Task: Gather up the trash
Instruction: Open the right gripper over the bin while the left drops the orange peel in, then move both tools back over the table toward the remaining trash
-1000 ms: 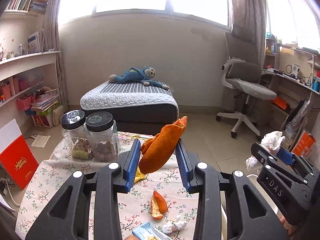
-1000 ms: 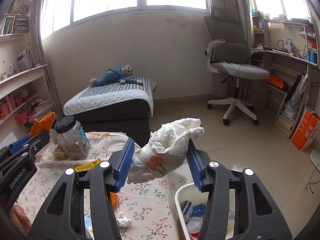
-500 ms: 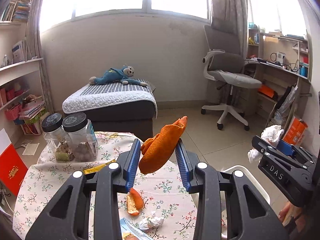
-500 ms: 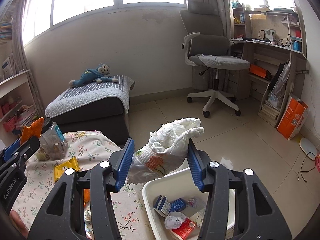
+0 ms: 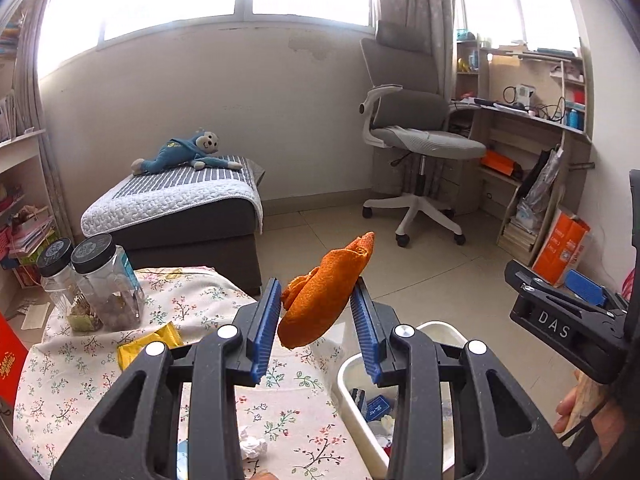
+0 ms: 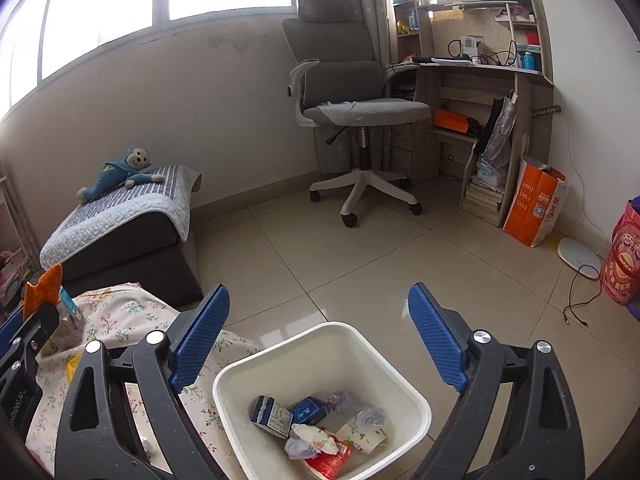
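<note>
the right gripper (image 6: 318, 336) has just sprung open above the bin (image 6: 404, 384); the tissue (image 6: 310, 438) probably lies inside. the left gripper (image 5: 316, 330) clamps an orange peel (image 5: 326, 292) beside the bin, and must next cross over the rim and let go.

Your right gripper (image 6: 318, 338) hangs over a white bin (image 6: 404, 390) on the tiled floor; its blue-padded jaws have just been opening and now stand wide with nothing between them. In the bin lie a crumpled white wrapper (image 6: 310, 438), small blue cartons (image 6: 272, 416) and a red packet (image 6: 328, 462). At the near left, a surface with a floral cloth (image 6: 120, 320) touches the bin. At the left edge your left gripper (image 6: 24, 344) pinches an orange peel (image 6: 42, 288). Far off stand a grey office chair (image 6: 352, 108) and a bed with a blue plush monkey (image 6: 116, 174).
</note>
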{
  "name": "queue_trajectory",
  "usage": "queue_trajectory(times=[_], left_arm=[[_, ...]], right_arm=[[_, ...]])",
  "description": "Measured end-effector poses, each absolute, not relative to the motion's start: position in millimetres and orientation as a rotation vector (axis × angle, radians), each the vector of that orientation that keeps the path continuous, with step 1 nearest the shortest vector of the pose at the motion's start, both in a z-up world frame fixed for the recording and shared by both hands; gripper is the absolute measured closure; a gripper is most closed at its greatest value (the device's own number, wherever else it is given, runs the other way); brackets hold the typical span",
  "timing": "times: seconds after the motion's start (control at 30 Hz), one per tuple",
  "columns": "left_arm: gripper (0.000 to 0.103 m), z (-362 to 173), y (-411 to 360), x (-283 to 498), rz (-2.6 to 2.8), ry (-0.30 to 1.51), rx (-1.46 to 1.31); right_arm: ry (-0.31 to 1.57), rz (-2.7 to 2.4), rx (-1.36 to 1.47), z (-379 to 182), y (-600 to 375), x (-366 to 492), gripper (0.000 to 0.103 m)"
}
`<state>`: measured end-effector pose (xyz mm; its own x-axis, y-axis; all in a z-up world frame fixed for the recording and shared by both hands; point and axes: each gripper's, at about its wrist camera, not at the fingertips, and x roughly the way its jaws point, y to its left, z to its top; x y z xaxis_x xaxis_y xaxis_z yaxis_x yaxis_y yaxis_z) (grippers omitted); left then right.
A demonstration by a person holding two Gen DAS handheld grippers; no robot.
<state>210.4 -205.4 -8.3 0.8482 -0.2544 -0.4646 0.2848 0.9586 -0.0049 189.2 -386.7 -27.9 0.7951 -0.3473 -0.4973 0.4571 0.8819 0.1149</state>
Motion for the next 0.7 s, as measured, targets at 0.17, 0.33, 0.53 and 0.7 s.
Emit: queue_trajectory(times=[0.17,0.33,0.53,0.7], left_arm=[[0.066,-14,-236,215,-0.343,0.513,0.063],[0.065,-19,-264,218,-0.392,0.558,0.051],[0.040,-24,-292,219,-0.420,0.581,0.033],[0.024,-23,-304,215,-0.446,0.593,0.029]], right_arm=[[0.448,-0.514,0.317,-27,-419,173,0.010],[0.409,-0.571,0.387,-25,-447,159,0.010],[0.392,-0.616,0.425,-27,-467,145,0.009],[0.388,-0.626,0.435,-28,-474,138,0.009]])
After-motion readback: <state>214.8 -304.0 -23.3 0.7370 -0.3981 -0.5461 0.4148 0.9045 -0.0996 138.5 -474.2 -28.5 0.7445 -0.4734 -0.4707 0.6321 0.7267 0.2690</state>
